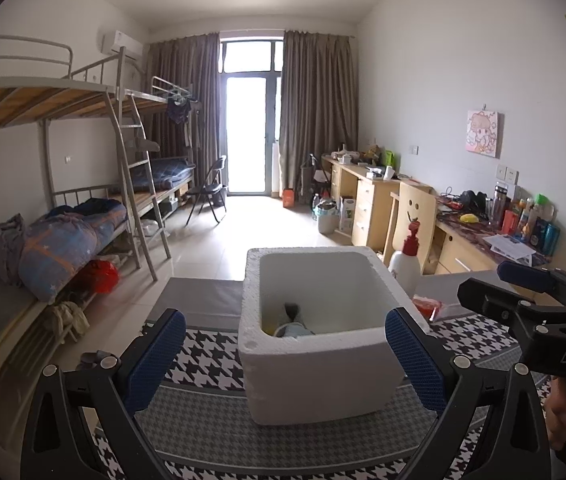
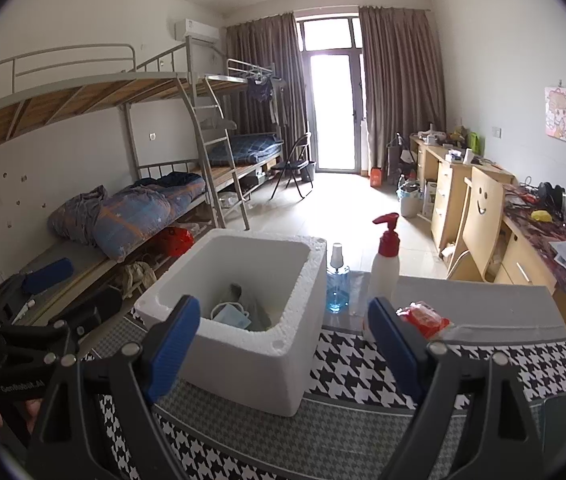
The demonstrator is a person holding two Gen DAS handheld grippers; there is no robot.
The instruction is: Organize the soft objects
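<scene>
A white foam box (image 1: pixel 315 384) stands on the houndstooth table mat (image 1: pixel 211 356); it also shows in the right wrist view (image 2: pixel 243 368). Inside lie soft items: a light blue face mask (image 2: pixel 231 317) and grey cloth (image 2: pixel 257 312), partly seen in the left wrist view (image 1: pixel 291 326). A red packet (image 2: pixel 423 318) in clear wrap lies right of the box. My left gripper (image 1: pixel 285 364) is open and empty, its fingers on either side of the box front. My right gripper (image 2: pixel 285 352) is open and empty, just short of the box's near right corner.
A white pump bottle with a red top (image 2: pixel 385 268) and a blue spray bottle (image 2: pixel 338 284) stand behind the box at the table's far edge. Bunk beds (image 1: pixel 63 216) line the left wall, desks (image 1: pixel 367 196) and a wooden chair (image 1: pixel 413 220) the right.
</scene>
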